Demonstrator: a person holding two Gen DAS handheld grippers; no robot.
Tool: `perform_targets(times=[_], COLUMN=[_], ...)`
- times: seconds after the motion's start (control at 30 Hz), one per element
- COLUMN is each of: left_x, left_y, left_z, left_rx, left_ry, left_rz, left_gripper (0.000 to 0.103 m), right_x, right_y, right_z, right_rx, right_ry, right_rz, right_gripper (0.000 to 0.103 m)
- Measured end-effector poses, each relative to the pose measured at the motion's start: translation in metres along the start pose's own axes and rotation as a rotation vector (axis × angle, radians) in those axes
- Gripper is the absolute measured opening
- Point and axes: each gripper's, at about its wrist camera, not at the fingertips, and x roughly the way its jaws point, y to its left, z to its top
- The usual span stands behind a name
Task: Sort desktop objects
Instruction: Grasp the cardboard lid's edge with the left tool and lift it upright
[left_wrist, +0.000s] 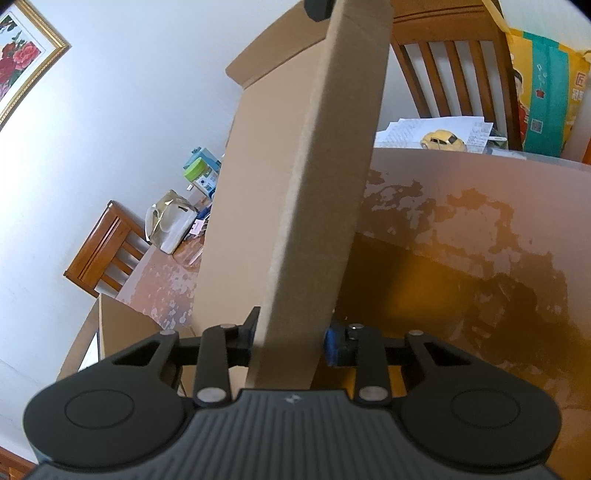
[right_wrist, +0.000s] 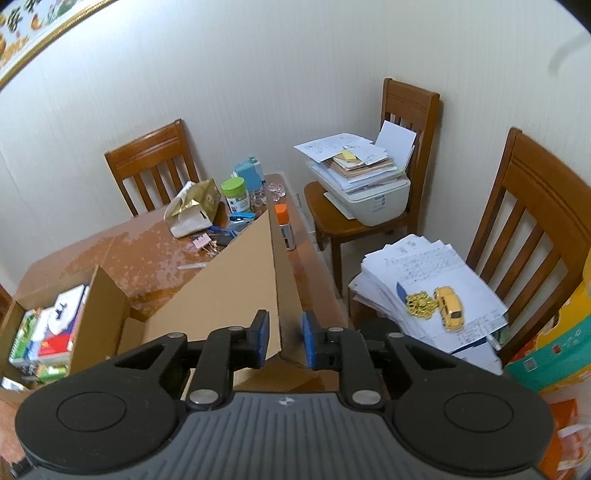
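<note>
A flat brown cardboard box (left_wrist: 295, 192) stands on edge above the wooden table (left_wrist: 461, 240), its narrow side toward the left wrist camera. My left gripper (left_wrist: 288, 339) is shut on its near lower end. In the right wrist view the same cardboard box (right_wrist: 236, 295) shows one corner pointing at the camera, and my right gripper (right_wrist: 284, 339) is shut across that corner's thickness. Desktop items lie at the table's far end: a gold tissue box (right_wrist: 192, 210), a green-lidded jar (right_wrist: 234, 194), an orange-capped bottle (right_wrist: 284, 229) and pink binder clips (right_wrist: 203, 243).
An open carton (right_wrist: 99, 314) with books inside sits at the table's near left. One chair (right_wrist: 410, 110) carries a printer (right_wrist: 369, 199) under papers. Another chair (right_wrist: 532, 221) holds a paper stack (right_wrist: 417, 266) with a yellow toy car (right_wrist: 450, 306). A third chair (right_wrist: 151, 162) stands behind the table.
</note>
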Motion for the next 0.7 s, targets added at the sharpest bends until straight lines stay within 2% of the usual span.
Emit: perform_targets(times=[0.07,0.1,0.17,0.2,0.23,0.3,0.47,0.7], left_x=[-0.002,-0.002,-0.004,-0.004,-0.005,-0.006,-0.008,-0.011], left_y=[0.001,0.001,0.004,0.005,0.006,0.008,0.011,0.013], left_z=[0.000,0.000,0.001,0.001,0.001,0.001,0.002,0.002], left_rx=[-0.010,-0.016,-0.032,-0.040,-0.047,-0.059,-0.085,-0.099], left_ry=[-0.003,-0.003,-0.006,-0.008,-0.011,-0.014,-0.021,-0.027], left_rz=[0.000,-0.001,-0.001,0.000,0.001,0.001,0.004,0.004], left_gripper=[0.031,0.031,0.031,0.031,0.031,0.031,0.031,0.031], right_x=[-0.001,-0.002,-0.003,-0.004,-0.004,0.000,0.022,0.050], right_y=[-0.002,-0.005,-0.015,-0.022,-0.028,-0.045,-0.070,-0.045], right_z=[0.000,0.000,0.003,0.003,0.001,-0.004,-0.030,-0.043], right_rx=[0.020,0.036,0.099,0.143,0.188,0.301,0.550,0.571], right_ry=[-0.004,-0.008,-0.021,-0.029,-0.035,-0.029,0.031,0.065], right_rz=[0.015,0.028,0.077,0.105,0.139,0.219,0.401,0.451], right_gripper=[0.025,0.029,0.043,0.056,0.064,0.069,0.069,0.069])
